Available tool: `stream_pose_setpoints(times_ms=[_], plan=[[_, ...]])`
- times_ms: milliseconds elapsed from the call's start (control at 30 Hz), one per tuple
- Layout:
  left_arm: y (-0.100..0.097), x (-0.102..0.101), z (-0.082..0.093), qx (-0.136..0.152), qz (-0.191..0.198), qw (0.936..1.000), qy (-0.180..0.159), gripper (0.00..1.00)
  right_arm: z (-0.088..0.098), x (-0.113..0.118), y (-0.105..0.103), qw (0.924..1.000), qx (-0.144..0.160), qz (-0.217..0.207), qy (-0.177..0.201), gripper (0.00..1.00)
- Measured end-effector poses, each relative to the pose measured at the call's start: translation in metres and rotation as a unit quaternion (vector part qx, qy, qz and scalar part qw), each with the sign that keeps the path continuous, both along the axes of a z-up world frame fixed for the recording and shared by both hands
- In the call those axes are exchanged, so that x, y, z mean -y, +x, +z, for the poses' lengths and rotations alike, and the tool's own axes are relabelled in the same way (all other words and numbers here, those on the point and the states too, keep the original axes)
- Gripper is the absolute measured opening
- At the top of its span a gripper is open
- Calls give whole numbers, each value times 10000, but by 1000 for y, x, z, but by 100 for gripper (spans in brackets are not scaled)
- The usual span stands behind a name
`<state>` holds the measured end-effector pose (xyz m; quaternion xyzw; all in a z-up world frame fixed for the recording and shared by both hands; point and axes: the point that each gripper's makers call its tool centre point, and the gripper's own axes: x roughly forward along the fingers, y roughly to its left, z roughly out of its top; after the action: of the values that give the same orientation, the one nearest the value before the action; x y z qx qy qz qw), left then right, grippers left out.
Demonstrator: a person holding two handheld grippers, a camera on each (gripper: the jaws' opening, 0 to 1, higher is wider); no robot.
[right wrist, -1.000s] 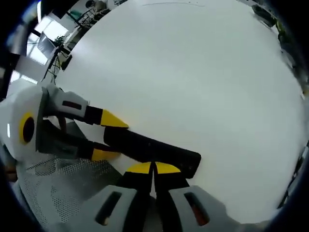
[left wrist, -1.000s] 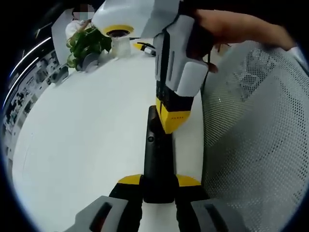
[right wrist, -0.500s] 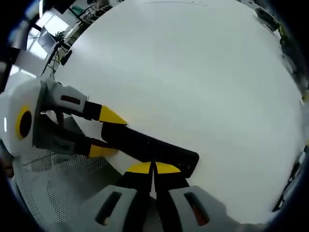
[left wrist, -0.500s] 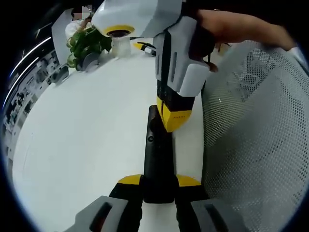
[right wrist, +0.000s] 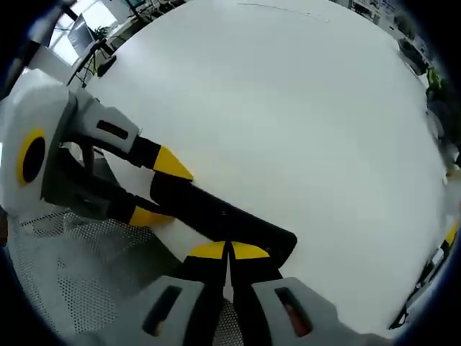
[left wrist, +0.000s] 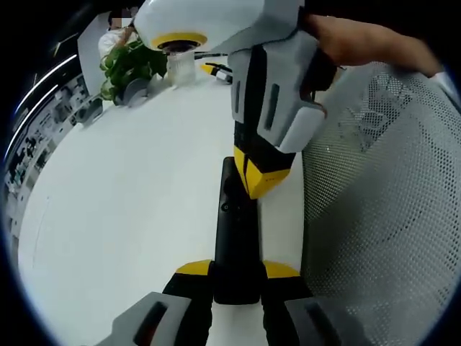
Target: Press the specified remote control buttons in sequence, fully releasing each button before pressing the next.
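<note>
We're clamping the black remote [left wrist: 234, 238] flat on the white table [left wrist: 130, 209] with the left gripper [left wrist: 236, 272], while the right gripper [right wrist: 229, 251], tips closed together, is pressing a button; next it needs a clean lift-off.

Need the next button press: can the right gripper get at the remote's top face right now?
Probably yes. The right gripper, jaws shut, sits right at the remote, which the left gripper clamps steady on the white table; nothing lies between them.

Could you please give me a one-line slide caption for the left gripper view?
Left gripper holds a black remote on a white table while the right gripper presses it.
</note>
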<state>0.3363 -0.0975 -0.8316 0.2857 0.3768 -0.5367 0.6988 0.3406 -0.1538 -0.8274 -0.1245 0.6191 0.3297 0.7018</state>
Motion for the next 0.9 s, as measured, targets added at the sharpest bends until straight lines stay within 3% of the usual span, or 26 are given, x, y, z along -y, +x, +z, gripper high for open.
stream_pose_setpoints(times_ms=[300, 533, 900], plan=[[-1, 0, 0, 33, 44, 10000, -23, 25, 0, 0, -1, 9999, -55, 48, -95, 0], [-2, 0, 1, 64, 18, 10000, -9, 25, 1, 1, -1, 9991, -325, -282, 58, 0], [-2, 1, 1, 101, -21, 9999, 16, 25, 12, 4, 15, 9940, -230, -942, 508, 0]])
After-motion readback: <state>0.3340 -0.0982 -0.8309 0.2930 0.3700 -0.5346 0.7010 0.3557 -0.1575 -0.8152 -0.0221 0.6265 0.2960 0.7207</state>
